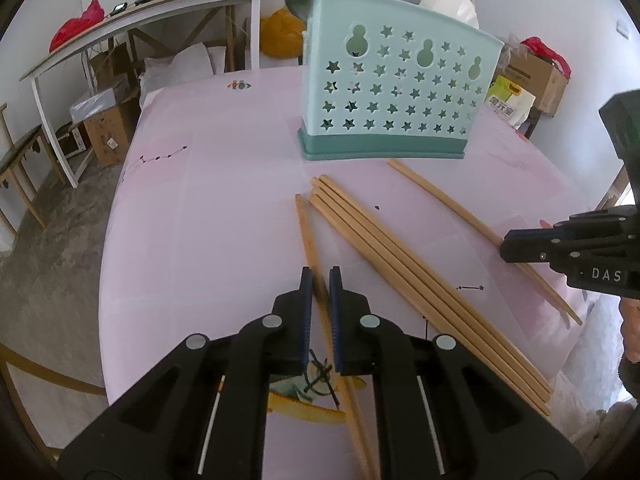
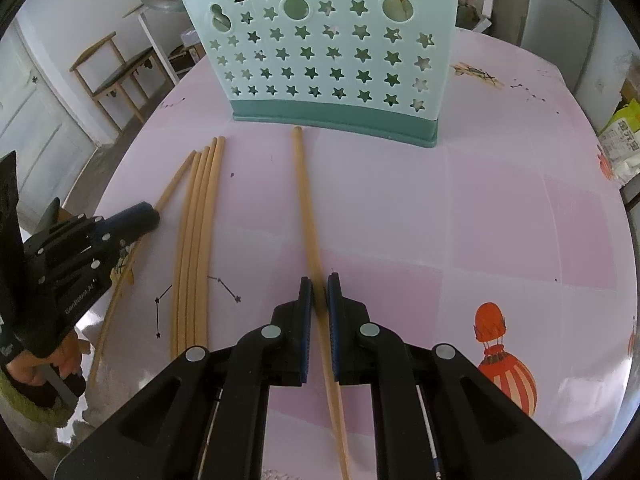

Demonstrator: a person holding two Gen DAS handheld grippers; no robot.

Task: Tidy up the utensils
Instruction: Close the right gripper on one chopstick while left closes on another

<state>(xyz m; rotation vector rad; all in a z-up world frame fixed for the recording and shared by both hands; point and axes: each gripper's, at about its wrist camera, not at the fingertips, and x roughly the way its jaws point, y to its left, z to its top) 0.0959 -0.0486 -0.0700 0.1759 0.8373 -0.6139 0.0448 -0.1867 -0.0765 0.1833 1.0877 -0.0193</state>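
A mint-green cutlery holder [image 1: 384, 92] with star-shaped holes stands upright on the pink tablecloth [image 1: 208, 208]. In the left wrist view, my left gripper [image 1: 320, 276] is shut on a single wooden chopstick [image 1: 306, 232] that lies on the cloth. Right of it lies a bundle of several chopsticks [image 1: 400, 256]. Further right, the right gripper [image 1: 505, 246] grips another chopstick [image 1: 444, 200]. From the right wrist view, my right gripper [image 2: 320, 280] pinches that chopstick [image 2: 304, 184], which points at the holder [image 2: 332, 52]. The bundle [image 2: 198, 240] and the left gripper [image 2: 154, 214] are to its left.
The table's rounded edge runs close on the left [image 1: 106, 280]. Beyond it stand a white side table [image 1: 132, 28], cardboard boxes [image 1: 108, 136] and a wooden chair [image 2: 116, 76]. A small heap of thin sticks [image 2: 476, 72] lies right of the holder. A hand [image 2: 60, 356] holds the left gripper.
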